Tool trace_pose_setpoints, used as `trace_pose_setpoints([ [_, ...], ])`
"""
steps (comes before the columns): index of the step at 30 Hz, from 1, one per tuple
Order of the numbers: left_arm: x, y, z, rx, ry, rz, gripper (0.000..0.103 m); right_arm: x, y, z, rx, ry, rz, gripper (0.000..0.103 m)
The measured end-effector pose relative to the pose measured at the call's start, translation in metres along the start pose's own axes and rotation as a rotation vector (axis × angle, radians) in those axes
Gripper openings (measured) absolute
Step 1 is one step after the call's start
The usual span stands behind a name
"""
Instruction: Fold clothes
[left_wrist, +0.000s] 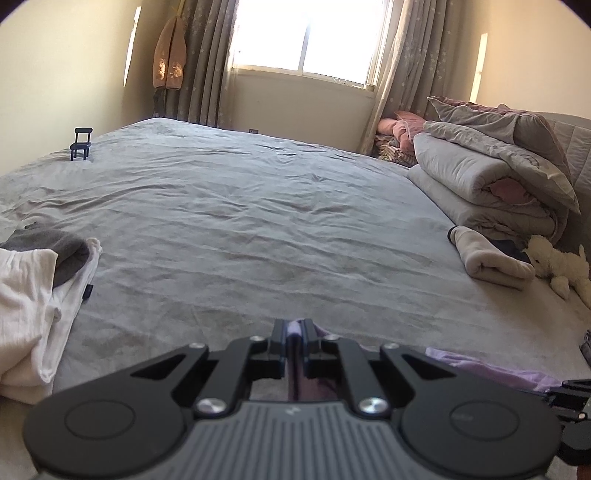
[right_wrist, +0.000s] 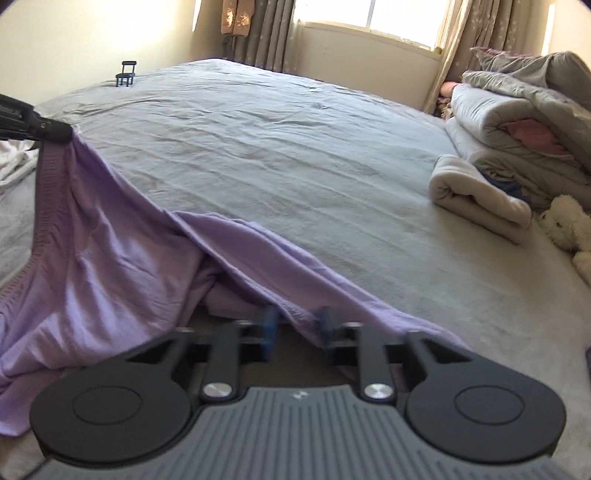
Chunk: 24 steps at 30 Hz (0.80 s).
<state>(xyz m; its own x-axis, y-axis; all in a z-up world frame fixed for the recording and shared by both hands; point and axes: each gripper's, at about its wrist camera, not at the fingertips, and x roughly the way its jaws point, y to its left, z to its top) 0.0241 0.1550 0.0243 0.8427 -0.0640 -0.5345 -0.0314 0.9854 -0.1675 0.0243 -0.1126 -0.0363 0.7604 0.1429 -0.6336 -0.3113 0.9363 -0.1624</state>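
Observation:
A lilac garment (right_wrist: 110, 266) with a ribbed elastic waistband is stretched over the near edge of the grey bed (right_wrist: 295, 147). My left gripper (left_wrist: 294, 326) is shut on one corner of it; it also shows in the right wrist view (right_wrist: 55, 131), lifting the waistband end at the far left. A strip of the lilac cloth (left_wrist: 491, 367) trails to the right in the left wrist view. My right gripper (right_wrist: 295, 321) has its blue pads apart on either side of a lilac fold at the near edge; the frame is blurred there.
White and dark grey clothes (left_wrist: 40, 295) lie heaped at the left. A folded beige garment (right_wrist: 476, 192) and a white plush toy (right_wrist: 569, 225) lie at the right, before stacked duvets (right_wrist: 517, 122). A small black stand (left_wrist: 81, 144) sits far left.

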Motion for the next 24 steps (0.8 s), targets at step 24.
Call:
trace_pose_setpoints([
  [24, -0.002, 0.002, 0.013, 0.005, -0.080, 0.037, 0.007, -0.082, -0.115, -0.012, 0.277, -0.113, -0.379, 0.000],
])
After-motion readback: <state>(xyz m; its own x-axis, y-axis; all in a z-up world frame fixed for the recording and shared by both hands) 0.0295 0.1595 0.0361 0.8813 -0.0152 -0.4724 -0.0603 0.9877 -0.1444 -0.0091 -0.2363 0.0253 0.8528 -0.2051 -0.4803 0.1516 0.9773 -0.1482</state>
